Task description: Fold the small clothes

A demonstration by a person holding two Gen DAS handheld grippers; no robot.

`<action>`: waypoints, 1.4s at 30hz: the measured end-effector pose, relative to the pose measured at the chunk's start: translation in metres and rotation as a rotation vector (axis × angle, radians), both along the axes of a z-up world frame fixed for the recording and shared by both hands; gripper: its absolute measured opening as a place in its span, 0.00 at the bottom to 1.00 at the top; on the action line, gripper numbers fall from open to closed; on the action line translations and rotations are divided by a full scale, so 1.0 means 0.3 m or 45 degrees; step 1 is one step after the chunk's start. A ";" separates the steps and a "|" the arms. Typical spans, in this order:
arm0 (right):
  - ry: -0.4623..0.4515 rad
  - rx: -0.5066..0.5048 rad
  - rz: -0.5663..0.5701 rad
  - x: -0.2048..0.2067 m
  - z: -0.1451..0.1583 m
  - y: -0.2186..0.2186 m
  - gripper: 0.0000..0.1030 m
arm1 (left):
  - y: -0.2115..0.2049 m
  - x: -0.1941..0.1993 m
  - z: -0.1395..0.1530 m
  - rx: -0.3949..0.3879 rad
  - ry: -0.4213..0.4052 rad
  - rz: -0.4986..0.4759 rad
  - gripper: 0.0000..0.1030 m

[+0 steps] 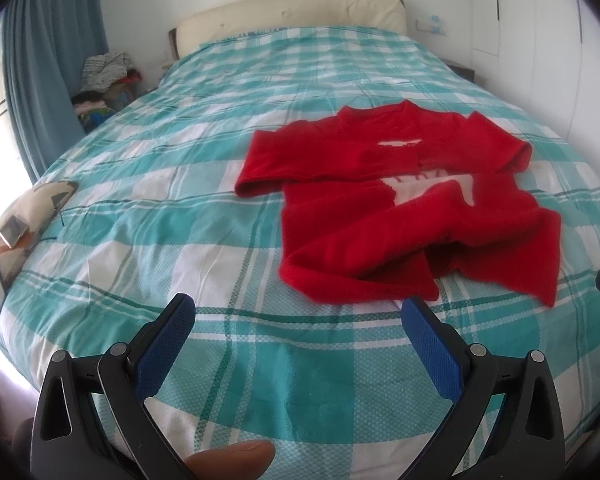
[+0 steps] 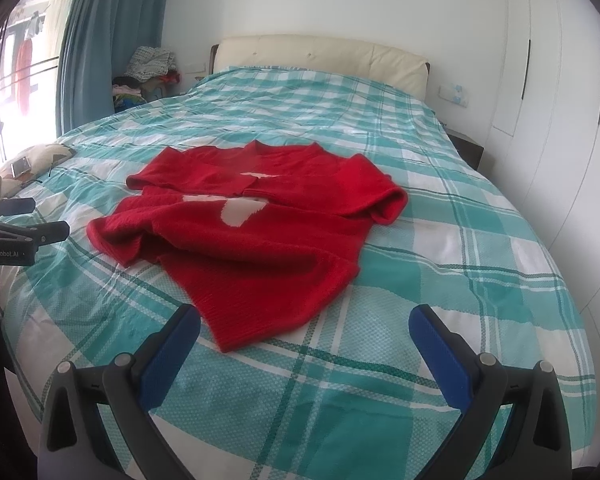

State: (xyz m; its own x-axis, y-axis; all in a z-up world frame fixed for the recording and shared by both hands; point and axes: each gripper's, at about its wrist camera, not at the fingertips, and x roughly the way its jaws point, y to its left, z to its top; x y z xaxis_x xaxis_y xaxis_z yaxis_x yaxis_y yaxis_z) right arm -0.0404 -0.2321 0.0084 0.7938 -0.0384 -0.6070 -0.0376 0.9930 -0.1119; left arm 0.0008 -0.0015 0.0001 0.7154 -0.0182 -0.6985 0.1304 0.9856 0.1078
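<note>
A small red knitted sweater [image 1: 400, 208] with a white pattern lies partly folded on the teal-and-white checked bedspread [image 1: 180, 240], its sleeves laid across its chest. In the right wrist view the sweater [image 2: 252, 232] lies ahead, its hem corner near my left fingertip. My left gripper [image 1: 300, 312] is open and empty, above the bedspread just short of the sweater's hem. My right gripper [image 2: 304, 320] is open and empty, near the hem corner. The left gripper also shows at the left edge of the right wrist view [image 2: 24, 220].
A cream headboard [image 2: 320, 56] stands at the far end. A patterned pillow [image 1: 24, 216] with a phone and a small box lies on the bed's left edge. A pile of clothes [image 2: 148, 68] sits by the blue curtain [image 2: 108, 40]. White wardrobe doors [image 2: 560, 100] line the right.
</note>
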 end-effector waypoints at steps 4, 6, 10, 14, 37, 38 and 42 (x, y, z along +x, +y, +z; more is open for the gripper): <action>0.000 0.001 0.000 0.000 0.000 0.001 1.00 | 0.000 -0.002 0.000 0.000 0.000 -0.001 1.00; -0.001 0.001 0.002 0.001 0.000 0.001 1.00 | 0.000 -0.002 0.001 -0.001 0.004 -0.001 1.00; 0.000 0.004 0.003 0.001 0.001 0.002 1.00 | -0.002 -0.003 0.000 0.002 0.003 -0.003 1.00; -0.001 0.007 0.005 0.002 0.001 0.005 1.00 | -0.004 -0.003 0.000 -0.001 0.003 -0.007 1.00; 0.012 -0.036 -0.010 0.007 -0.006 0.000 1.00 | -0.025 -0.004 -0.022 0.018 0.031 -0.028 1.00; 0.012 -0.067 -0.028 0.009 -0.008 0.002 1.00 | -0.026 -0.004 -0.023 0.021 0.031 -0.028 1.00; 0.016 -0.193 -0.115 0.017 -0.019 -0.010 1.00 | -0.030 -0.005 -0.025 0.035 0.029 -0.029 1.00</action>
State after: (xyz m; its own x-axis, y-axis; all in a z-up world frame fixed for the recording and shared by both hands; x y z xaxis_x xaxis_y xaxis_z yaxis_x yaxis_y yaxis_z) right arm -0.0353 -0.2351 0.0026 0.7752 -0.2010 -0.5989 0.0483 0.9641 -0.2611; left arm -0.0007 -0.0104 -0.0075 0.6991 -0.0149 -0.7149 0.1552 0.9791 0.1313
